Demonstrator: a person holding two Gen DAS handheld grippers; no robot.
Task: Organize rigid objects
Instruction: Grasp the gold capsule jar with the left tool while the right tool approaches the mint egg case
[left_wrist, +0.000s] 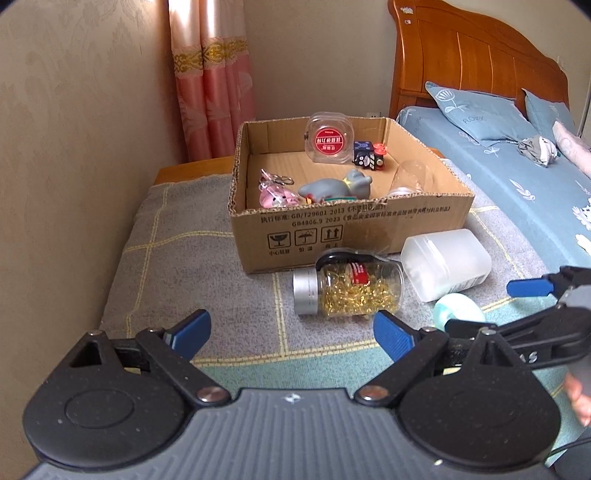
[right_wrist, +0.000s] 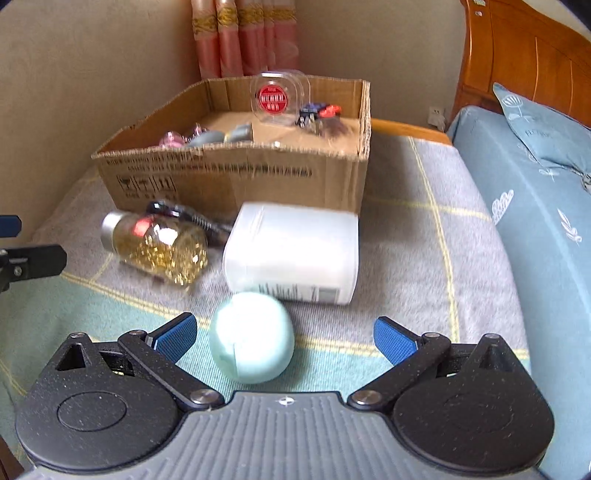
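A cardboard box (left_wrist: 369, 236) (right_wrist: 236, 177) stands on a grey blanket and holds a grey toy (left_wrist: 334, 186), a pink keychain (left_wrist: 273, 195), a clear red-labelled case (left_wrist: 330, 138) (right_wrist: 275, 98) and small toys. In front of it lie a glass jar of gold pins (left_wrist: 349, 291) (right_wrist: 159, 245), a white plastic bottle (left_wrist: 447, 264) (right_wrist: 295, 254) and a pale green egg-shaped case (left_wrist: 460, 308) (right_wrist: 251, 338). My left gripper (left_wrist: 291, 334) is open and empty, just short of the jar. My right gripper (right_wrist: 284, 339) is open with the green case between its fingers, not gripped.
The grey checked blanket (left_wrist: 192, 266) covers a low surface beside a beige wall. A bed with blue sheets (left_wrist: 517, 177) (right_wrist: 535, 229) and a wooden headboard (left_wrist: 472, 55) lies to the right. Pink curtains (left_wrist: 212, 81) hang behind the box.
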